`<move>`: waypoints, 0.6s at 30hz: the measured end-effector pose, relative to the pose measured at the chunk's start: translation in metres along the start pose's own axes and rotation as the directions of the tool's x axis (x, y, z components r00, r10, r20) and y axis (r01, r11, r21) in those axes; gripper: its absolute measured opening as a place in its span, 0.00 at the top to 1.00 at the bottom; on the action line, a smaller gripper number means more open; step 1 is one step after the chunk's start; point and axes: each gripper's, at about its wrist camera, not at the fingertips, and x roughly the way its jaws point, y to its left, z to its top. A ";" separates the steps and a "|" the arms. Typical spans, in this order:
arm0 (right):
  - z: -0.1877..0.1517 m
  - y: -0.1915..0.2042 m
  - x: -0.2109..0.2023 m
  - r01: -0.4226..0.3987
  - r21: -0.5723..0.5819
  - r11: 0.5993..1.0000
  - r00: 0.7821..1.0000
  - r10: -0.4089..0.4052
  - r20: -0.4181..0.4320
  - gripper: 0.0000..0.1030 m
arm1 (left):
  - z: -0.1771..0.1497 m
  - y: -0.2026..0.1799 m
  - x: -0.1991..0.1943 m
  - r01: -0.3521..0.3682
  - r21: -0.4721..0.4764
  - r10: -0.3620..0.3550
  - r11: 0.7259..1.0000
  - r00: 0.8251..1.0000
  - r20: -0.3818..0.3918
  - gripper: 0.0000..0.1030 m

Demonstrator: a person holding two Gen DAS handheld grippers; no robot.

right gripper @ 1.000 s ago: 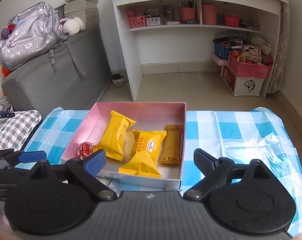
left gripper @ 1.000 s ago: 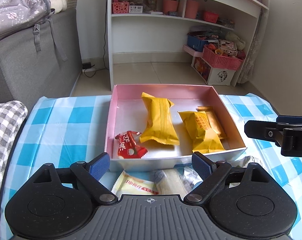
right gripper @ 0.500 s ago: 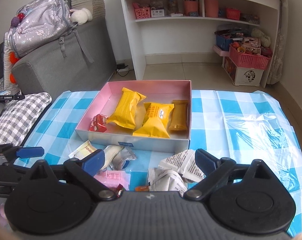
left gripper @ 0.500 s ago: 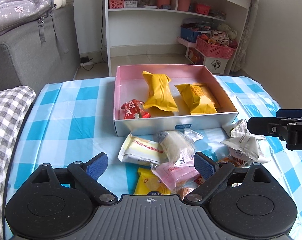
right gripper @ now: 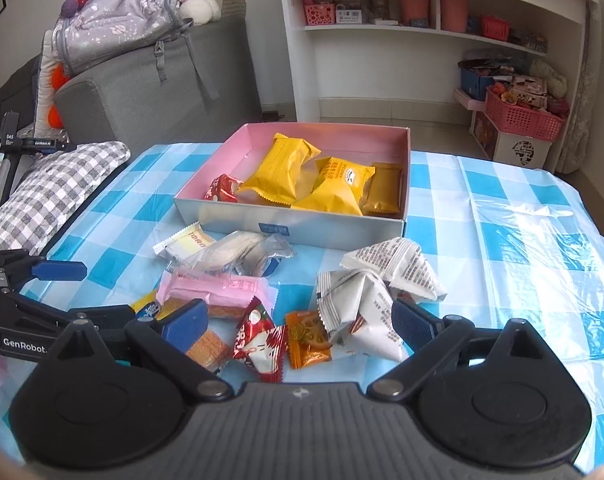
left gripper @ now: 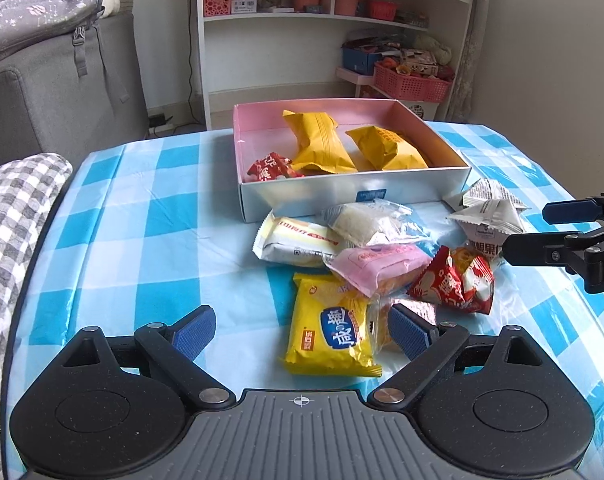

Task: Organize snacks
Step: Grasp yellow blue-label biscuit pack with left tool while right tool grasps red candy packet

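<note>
Blue-checked cloth covers the bench (left gripper: 150,216), where a pink-lined box (left gripper: 354,196) holds yellow packets. Just in front of the box lies a heap of loose snacks (left gripper: 378,260). The left claw (left gripper: 302,330), released, its jaws just having widened, hangs over the heap's near edge at a yellow packet (left gripper: 330,328). The right claw (right gripper: 298,320), also released and empty, hovers over a red packet (right gripper: 262,340). Behind the box stands a white shelf (right gripper: 422,32).

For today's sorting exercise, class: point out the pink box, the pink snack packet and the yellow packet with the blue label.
pink box (left gripper: 354,196), left wrist view, on its white front wall.
pink snack packet (left gripper: 378,262), left wrist view, on the wrapper's middle.
yellow packet with the blue label (left gripper: 334,332), left wrist view, on the blue label.
</note>
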 end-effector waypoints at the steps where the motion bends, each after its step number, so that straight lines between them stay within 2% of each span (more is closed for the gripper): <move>1: -0.005 0.002 0.000 -0.005 -0.018 1.000 1.000 0.005 0.000 0.05 | -0.004 0.000 0.000 0.004 0.008 -0.004 1.000 1.000 0.004 0.08; 6: -0.025 0.008 0.001 -0.048 -0.088 0.995 0.999 0.046 -0.022 0.05 | -0.021 0.006 0.004 0.041 0.022 -0.041 0.999 0.999 0.006 0.08; 11: -0.035 0.012 0.006 -0.094 -0.103 0.990 0.995 0.091 -0.039 0.09 | -0.026 0.002 0.010 0.084 0.034 -0.085 0.996 0.996 0.004 0.10; 14: -0.036 0.013 0.011 -0.124 -0.078 0.989 0.991 0.120 -0.052 0.15 | -0.025 -0.004 0.017 0.095 0.046 -0.095 0.994 0.995 -0.011 0.11; 18: -0.035 0.012 0.017 -0.137 -0.052 0.989 0.989 0.134 -0.056 0.26 | -0.026 -0.005 0.025 0.098 0.036 -0.098 0.995 0.995 -0.020 0.17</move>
